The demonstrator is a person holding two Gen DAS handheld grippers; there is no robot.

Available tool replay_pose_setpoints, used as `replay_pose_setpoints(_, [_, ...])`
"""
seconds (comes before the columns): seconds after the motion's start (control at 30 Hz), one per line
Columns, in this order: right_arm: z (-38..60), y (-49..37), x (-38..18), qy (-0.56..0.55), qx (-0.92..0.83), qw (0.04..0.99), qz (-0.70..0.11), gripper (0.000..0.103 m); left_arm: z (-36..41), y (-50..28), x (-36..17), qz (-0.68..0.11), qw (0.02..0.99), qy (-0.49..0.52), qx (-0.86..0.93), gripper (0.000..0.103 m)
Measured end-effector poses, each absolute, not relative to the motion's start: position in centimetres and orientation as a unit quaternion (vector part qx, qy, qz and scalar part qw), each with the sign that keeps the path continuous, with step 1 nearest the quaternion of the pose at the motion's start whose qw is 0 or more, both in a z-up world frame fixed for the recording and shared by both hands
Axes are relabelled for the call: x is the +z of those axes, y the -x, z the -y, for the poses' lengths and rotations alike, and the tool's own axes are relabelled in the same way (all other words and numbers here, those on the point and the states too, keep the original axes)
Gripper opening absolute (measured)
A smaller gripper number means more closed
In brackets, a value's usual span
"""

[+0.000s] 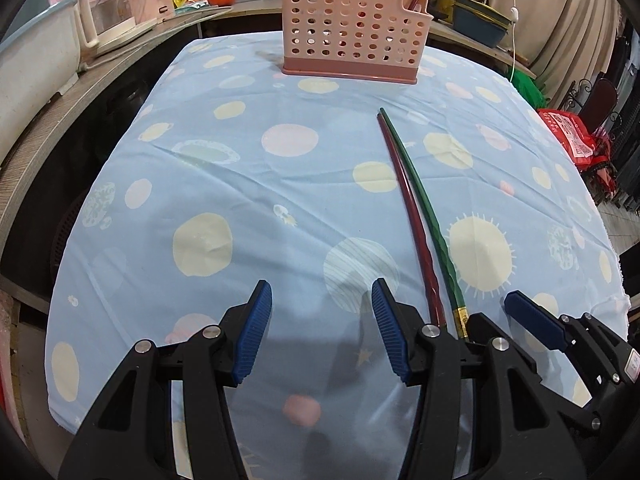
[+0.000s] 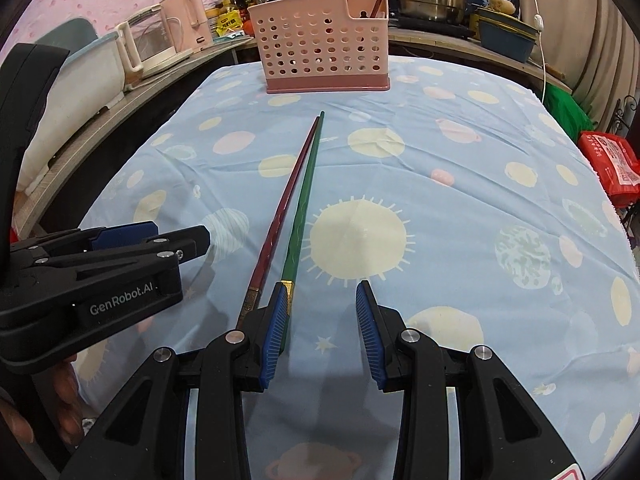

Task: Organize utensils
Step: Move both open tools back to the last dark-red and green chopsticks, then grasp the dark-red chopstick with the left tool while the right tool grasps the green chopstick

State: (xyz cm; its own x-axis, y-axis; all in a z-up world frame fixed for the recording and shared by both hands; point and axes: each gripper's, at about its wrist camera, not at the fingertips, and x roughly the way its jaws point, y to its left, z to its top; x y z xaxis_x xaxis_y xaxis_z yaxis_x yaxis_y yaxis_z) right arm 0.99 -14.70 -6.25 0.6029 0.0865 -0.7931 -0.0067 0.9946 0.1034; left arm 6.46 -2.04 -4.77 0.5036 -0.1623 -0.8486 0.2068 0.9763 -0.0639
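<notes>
**Two chopsticks still out, some already in the holder**

A red chopstick (image 2: 280, 212) and a green chopstick (image 2: 302, 208) lie side by side on the counter (image 2: 460, 168), pointing toward the pink holder (image 2: 324, 52) at its far edge. That holder already carries a few red utensils (image 2: 378, 4) in its right compartment. The right gripper (image 2: 320, 332) and the left gripper (image 1: 320, 336) hover at the chopsticks' near ends, jaws open, holding nothing. Picking up and placing both remains.
</notes>
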Motion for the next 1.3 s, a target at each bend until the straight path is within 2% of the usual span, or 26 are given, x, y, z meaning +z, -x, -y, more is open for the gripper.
replay_pose_setpoints(0.4, [13.6, -1.0, -6.8, -0.032, 0.037, 0.892, -0.45, 0.031, 1.4, -6.5, -5.2, -0.493, 0.864, -0.016, -0.101, 0.05])
replay_pose_setpoints(0.73, [13.9, -1.1, -6.8, -0.027, 0.032, 0.892, -0.45, 0.007, 2.1, -6.1, -5.2, -0.494, 0.862, -0.02, -0.11, 0.051])
replay_pose_setpoints(0.97, [15.1, -0.8, -6.7, -0.041, 0.025, 0.893, -0.448, 0.007, 2.8, -5.4, -5.0, -0.495, 0.86, -0.019, -0.122, 0.06])
replay_pose_setpoints(1.3, [18.3, -0.2, -6.2, -0.071, -0.005, 0.895, -0.441, 0.007, 5.6, -4.1, -5.4, -0.505, 0.847, -0.027, -0.166, 0.061])
